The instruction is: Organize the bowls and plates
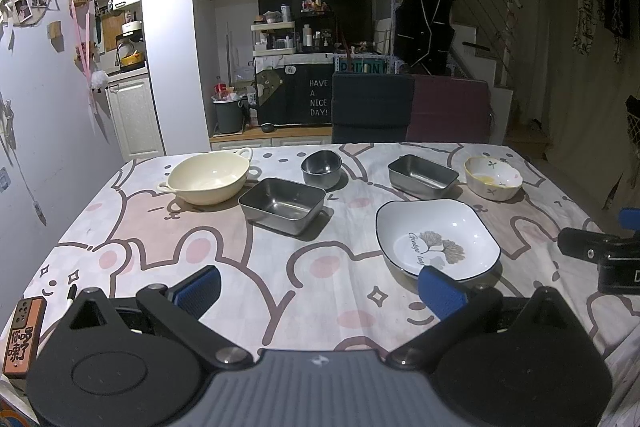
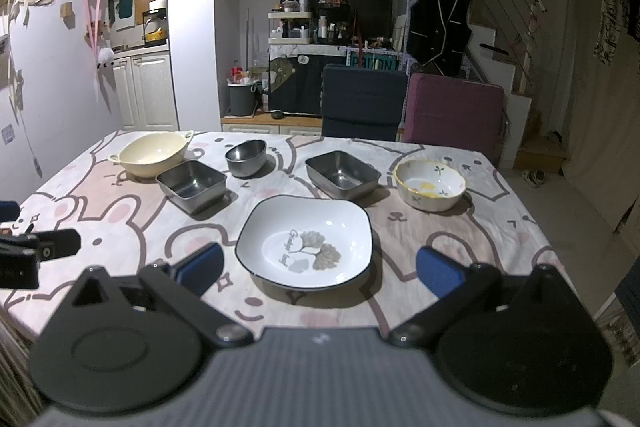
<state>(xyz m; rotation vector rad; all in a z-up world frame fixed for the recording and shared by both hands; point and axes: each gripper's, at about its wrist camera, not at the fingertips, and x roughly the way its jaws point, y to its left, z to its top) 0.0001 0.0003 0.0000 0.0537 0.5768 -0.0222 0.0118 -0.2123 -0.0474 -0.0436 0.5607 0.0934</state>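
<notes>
Plates and bowls are spread on the cloth: shiny square metal tins (image 2: 191,184), a smooth white plate (image 2: 304,241). Both grippers (image 1: 318,291) (image 2: 318,269) are held wide apart.

Bare near cloth (image 1: 248,267) — open approach, white plate (image 2: 304,243) ahead, steel trays (image 2: 192,185) beyond

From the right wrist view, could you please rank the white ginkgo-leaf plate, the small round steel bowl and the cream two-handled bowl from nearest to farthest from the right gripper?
1. White ginkgo-leaf plate, directly ahead of the right gripper.
2. Small round steel bowl, farther back, left of centre.
3. Cream two-handled bowl, far left corner.
</notes>
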